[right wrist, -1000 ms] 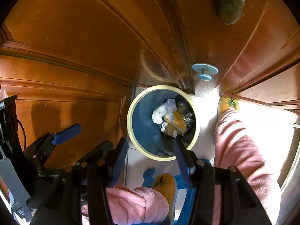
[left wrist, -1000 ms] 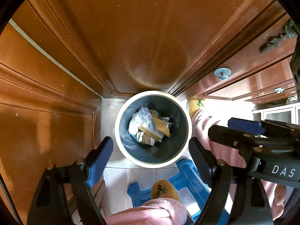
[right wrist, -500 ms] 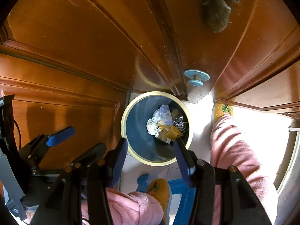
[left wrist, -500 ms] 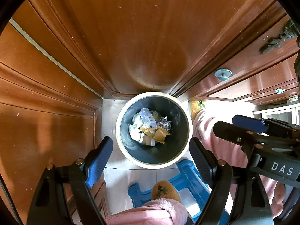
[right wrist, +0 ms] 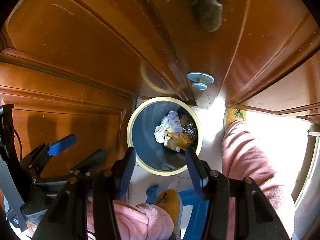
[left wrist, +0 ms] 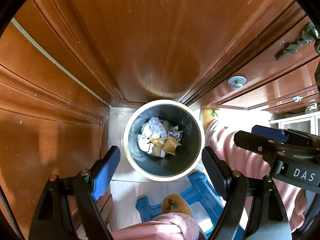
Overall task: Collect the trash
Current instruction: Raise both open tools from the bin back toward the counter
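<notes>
A round bin with a cream rim (left wrist: 128,150) (right wrist: 130,128) stands on the pale floor far below both grippers. Inside lies trash (left wrist: 158,140) (right wrist: 174,134): a white crumpled wad, a pale carton, crinkled foil and brown tape-like scraps. My left gripper (left wrist: 161,166) hangs high above the bin, pointing straight down, jaws wide open with nothing between them. My right gripper (right wrist: 161,164) also hovers above the bin, open and empty; its side shows in the left wrist view at the right (left wrist: 280,146).
Brown wooden cabinet doors (left wrist: 140,40) rise around the bin, with blue round knobs (left wrist: 237,80) (right wrist: 200,80). A blue stool (left wrist: 200,194) stands in front of the bin. A person's pink-clad legs (right wrist: 246,160) and yellow slippers (left wrist: 176,204) are beside it.
The brown scraps and carton have dropped and settled deeper in the bin. Both grippers stay in place above it, jaws unchanged.
</notes>
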